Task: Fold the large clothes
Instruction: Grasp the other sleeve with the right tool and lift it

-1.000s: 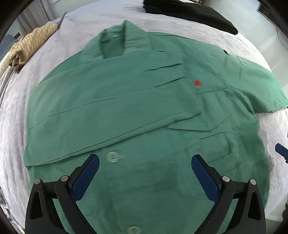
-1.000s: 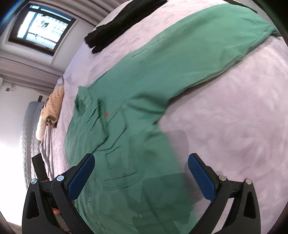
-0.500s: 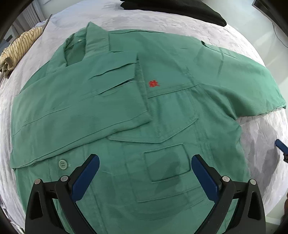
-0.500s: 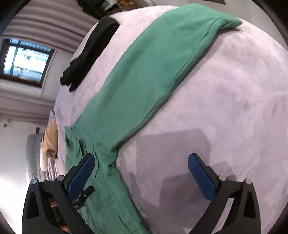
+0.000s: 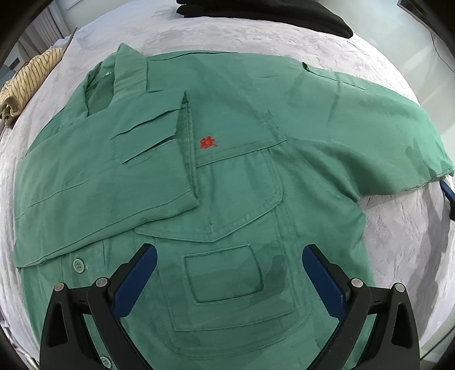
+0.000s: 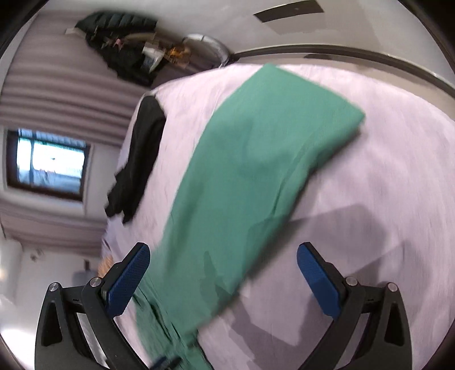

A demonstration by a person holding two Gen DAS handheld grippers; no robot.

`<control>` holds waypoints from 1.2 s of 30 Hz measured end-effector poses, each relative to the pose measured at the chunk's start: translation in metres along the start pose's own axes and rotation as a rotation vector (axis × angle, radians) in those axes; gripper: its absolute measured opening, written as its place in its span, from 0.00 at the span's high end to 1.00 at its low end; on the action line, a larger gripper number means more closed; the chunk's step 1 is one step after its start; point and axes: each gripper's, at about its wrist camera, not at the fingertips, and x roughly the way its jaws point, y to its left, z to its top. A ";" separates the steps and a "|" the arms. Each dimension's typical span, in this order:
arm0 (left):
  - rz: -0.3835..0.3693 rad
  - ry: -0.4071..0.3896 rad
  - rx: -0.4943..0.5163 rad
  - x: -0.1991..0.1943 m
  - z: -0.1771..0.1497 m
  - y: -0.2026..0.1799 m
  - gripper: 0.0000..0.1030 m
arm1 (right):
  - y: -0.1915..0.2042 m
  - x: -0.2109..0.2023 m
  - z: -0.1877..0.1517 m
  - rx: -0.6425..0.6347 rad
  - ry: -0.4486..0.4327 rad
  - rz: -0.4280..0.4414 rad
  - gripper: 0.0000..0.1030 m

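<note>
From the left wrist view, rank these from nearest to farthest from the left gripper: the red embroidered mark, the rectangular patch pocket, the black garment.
1. Rectangular patch pocket on the green shirt, right between the left gripper's open jaws.
2. Red embroidered mark, farther up the chest, slightly left.
3. Black garment, at the far edge of the bed, beyond the collar.

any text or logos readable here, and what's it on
Red embroidered mark on the green shirt, above the chest pocket flap: a small character or logo, too small to read.
Button on the shirt: no lettering visible.
Right wrist view: blurred, no text to read.
</note>
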 end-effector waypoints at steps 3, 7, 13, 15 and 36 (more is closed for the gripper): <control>0.015 0.000 -0.004 0.000 -0.001 -0.004 0.01 | -0.005 0.007 0.015 0.060 -0.025 0.041 0.00; 0.016 -0.007 -0.019 0.000 0.004 -0.002 0.01 | -0.010 0.009 0.027 0.130 -0.043 0.076 0.07; 0.032 -0.011 -0.044 0.005 0.014 0.014 0.01 | -0.013 0.017 0.029 0.172 -0.032 0.018 0.92; 0.031 -0.011 -0.058 0.006 0.011 0.023 0.01 | 0.001 0.015 0.026 0.116 -0.045 0.016 0.95; 0.148 -0.161 -0.271 -0.016 0.008 0.205 0.01 | 0.272 0.141 -0.259 -0.885 0.371 0.098 0.96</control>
